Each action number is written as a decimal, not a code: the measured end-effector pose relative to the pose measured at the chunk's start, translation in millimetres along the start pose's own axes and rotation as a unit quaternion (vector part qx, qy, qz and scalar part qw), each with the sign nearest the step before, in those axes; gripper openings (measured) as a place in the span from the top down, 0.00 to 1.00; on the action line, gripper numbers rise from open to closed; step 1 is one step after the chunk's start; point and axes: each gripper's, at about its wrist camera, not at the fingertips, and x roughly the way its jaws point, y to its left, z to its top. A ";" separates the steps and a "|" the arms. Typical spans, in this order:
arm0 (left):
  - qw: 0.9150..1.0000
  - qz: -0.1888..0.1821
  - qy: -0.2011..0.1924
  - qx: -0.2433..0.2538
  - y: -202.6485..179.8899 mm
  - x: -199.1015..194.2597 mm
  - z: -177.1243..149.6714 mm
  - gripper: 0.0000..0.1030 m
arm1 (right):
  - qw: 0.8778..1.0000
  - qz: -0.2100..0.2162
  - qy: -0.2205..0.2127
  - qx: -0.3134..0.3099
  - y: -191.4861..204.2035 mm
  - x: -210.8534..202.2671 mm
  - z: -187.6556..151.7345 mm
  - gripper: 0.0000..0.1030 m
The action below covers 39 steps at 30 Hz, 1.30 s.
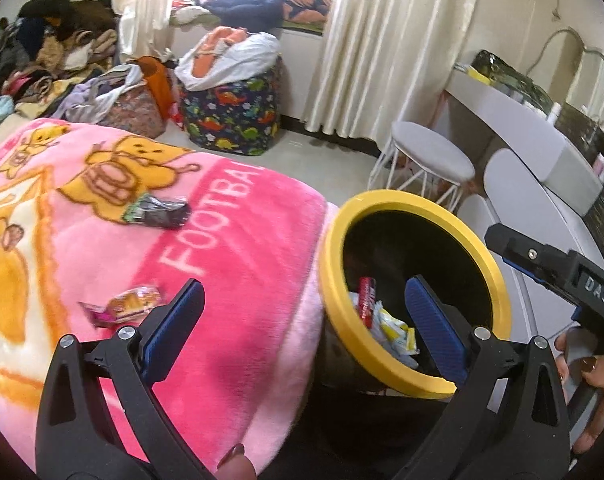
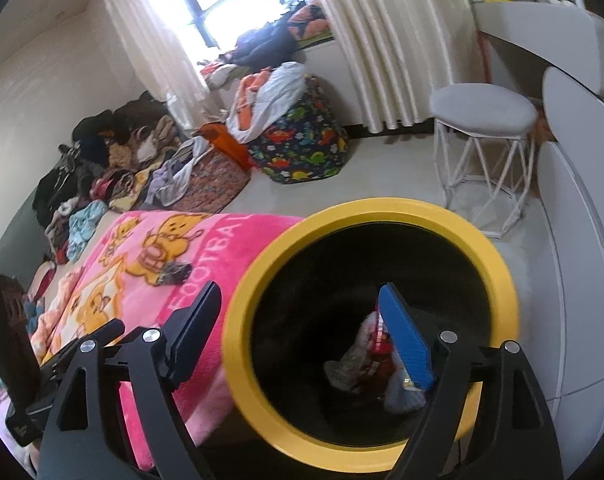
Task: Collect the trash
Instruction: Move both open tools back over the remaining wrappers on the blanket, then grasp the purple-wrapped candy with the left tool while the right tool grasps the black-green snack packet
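A black bin with a yellow rim (image 1: 497, 292) stands against the corner of a pink blanket (image 1: 242, 280). Inside lie a red wrapper (image 1: 366, 296) and white-yellow wrappers (image 1: 395, 330). My left gripper (image 1: 305, 284) is open and holds nothing, one finger over the blanket and the other over the bin's mouth. On the blanket lie an orange snack wrapper (image 1: 126, 306) and a dark wrapper with a green end (image 1: 160, 211). My right gripper (image 2: 300, 288) is open and straddles the near side of the bin's rim (image 2: 381, 208), above the trash (image 2: 365, 356) inside.
A white stool (image 1: 429, 152) stands beyond the bin, with a white desk (image 1: 541, 140) to its right. A dinosaur-print bag (image 1: 234, 116) and a pile of clothes (image 1: 54, 68) sit at the far side near the curtains (image 1: 381, 40). A person's hand (image 1: 597, 384) holds the right gripper's handle.
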 end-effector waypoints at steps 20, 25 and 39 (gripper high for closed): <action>0.993 0.069 -0.026 -0.090 102.7 -33.3 -12.9 0.10 | 0.993 0.065 0.032 -0.095 94.5 42.2 3.4 0.23; 0.990 0.082 -0.019 -0.109 125.3 -35.1 -22.0 0.10 | 0.989 0.078 0.038 -0.119 116.9 57.2 4.6 0.23; 0.984 0.057 0.009 -0.168 167.8 -22.7 -41.9 0.36 | 0.973 0.095 0.070 -0.200 170.4 115.8 8.5 0.23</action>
